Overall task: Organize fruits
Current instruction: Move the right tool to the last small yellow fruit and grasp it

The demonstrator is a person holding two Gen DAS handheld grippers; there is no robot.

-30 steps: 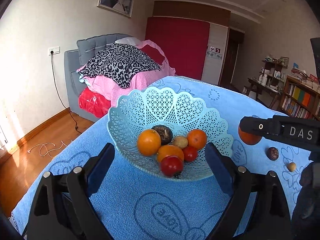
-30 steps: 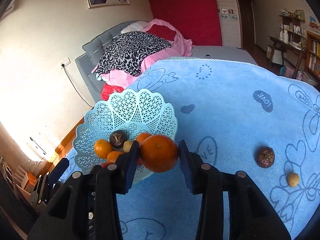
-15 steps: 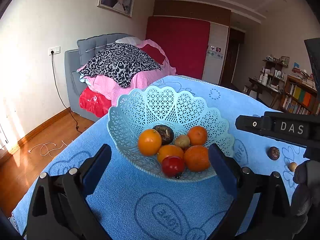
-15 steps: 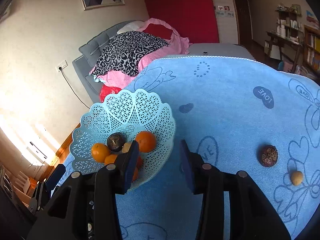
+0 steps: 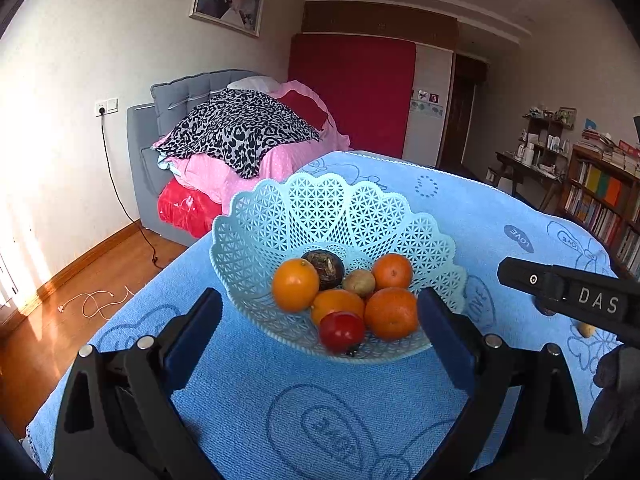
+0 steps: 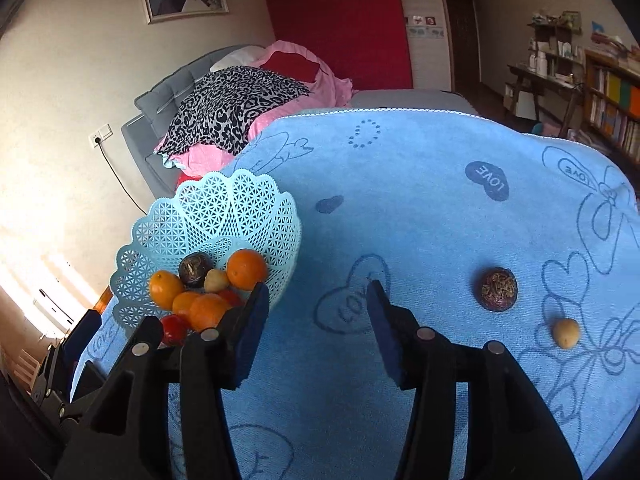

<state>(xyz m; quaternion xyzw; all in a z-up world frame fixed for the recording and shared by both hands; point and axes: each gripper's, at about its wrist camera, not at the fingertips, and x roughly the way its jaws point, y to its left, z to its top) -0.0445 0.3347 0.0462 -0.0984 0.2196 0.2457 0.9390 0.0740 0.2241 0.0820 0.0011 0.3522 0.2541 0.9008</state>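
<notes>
**Basket loaded at left, two fruits loose at right**

Left gripper [image 5: 318,332]: jaws spread wide, empty, facing the lattice basket [image 5: 256,236] near the blue cloth's [image 6: 400,184] left edge. Seven fruits inside. Right gripper [image 6: 318,312]: jaws apart, empty, over bare cloth. Further right, dark round fruit [image 6: 498,289], then small yellow fruit [image 6: 565,333], near the right edge.
</notes>
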